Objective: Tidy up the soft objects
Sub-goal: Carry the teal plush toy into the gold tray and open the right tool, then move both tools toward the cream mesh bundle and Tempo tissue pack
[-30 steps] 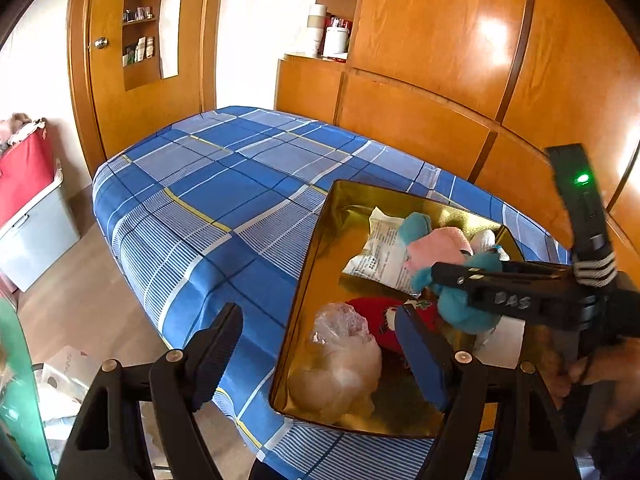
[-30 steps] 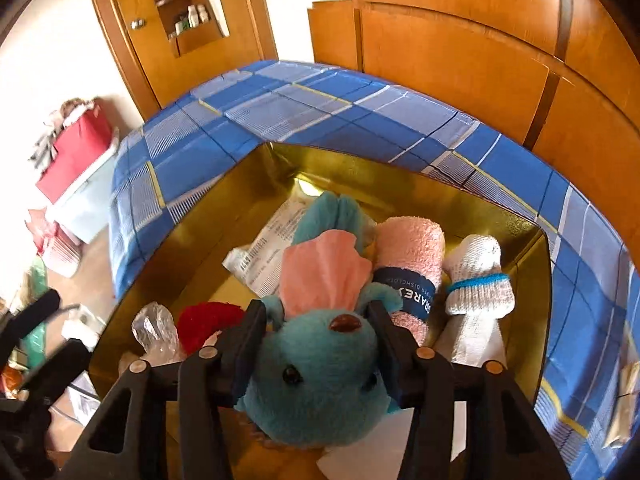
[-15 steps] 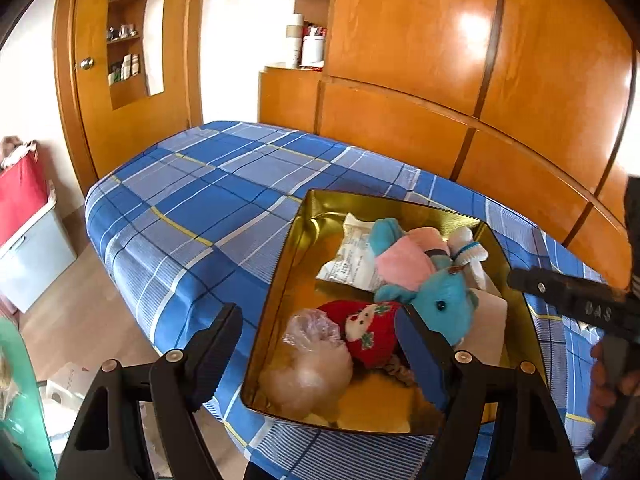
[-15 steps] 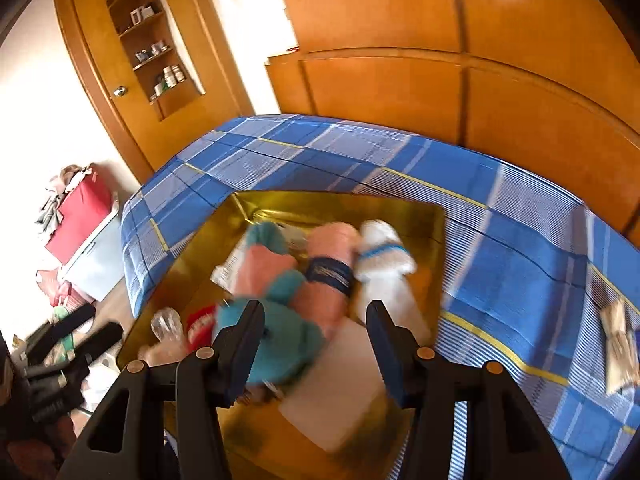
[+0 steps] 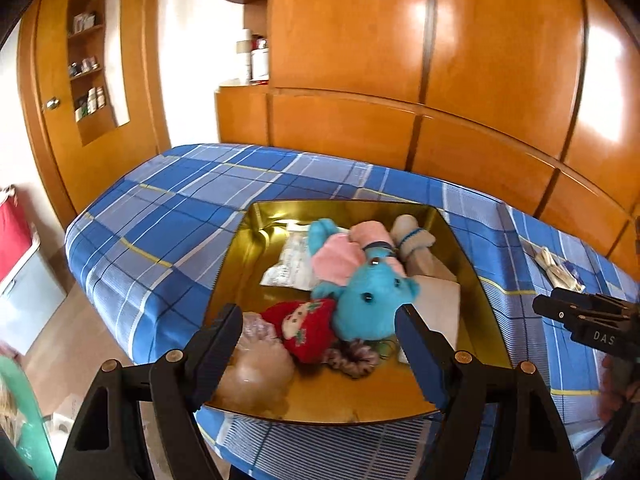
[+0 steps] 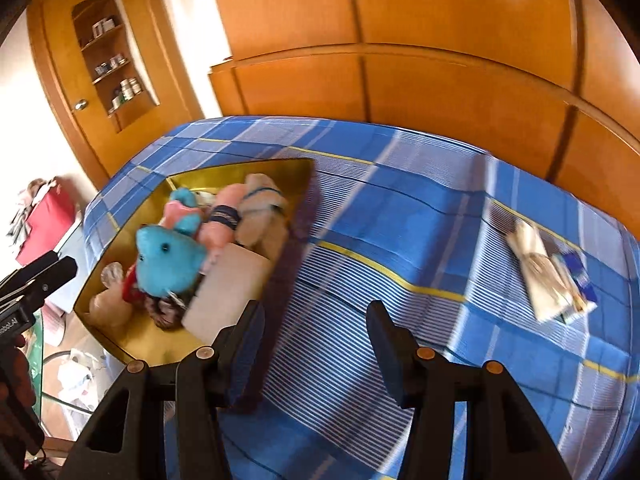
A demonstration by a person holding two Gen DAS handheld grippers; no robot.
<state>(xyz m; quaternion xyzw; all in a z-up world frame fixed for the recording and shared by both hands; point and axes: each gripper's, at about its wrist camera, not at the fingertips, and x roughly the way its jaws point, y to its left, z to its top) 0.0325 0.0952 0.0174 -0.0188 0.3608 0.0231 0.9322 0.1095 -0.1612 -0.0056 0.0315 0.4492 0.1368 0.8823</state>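
Right gripper (image 6: pixel 316 344) apart, empty, over bed (image 6: pixel 400 208) beside gold tray (image 6: pixel 304 168). Left gripper (image 5: pixel 320 356) apart, empty. Best approached folded bundle (image 6: pixel 548 276) near right edge squarely, clamped mid-body.

Gold trays: one (image 5: pixel 472 276), on the bed.
Blue plush toys: one (image 5: pixel 372 300), lying in the tray.
Red plush dolls: one (image 5: pixel 308 326), beside the blue toy.
Pink rolled towels: one (image 5: pixel 374 234), with a dark band.
White rolled socks: one roll (image 5: pixel 414 236), with a blue band.
Hair scrunchies: one (image 5: pixel 352 356), near the front of the tray.
Clear plastic bags: one (image 5: pixel 256 364), in the tray's near left corner.
Printed packets in the tray: one (image 5: pixel 290 268).
Flat white pads: one (image 5: pixel 438 304), under the blue toy.
Grippers: two, the left gripper (image 5: pixel 320 344) and the right gripper (image 6: pixel 316 334).
Packets loose on the bed: a small pile (image 6: pixel 552 276); the exact count cannot be told.
Beds: one (image 5: pixel 168 216), with a blue checked cover.
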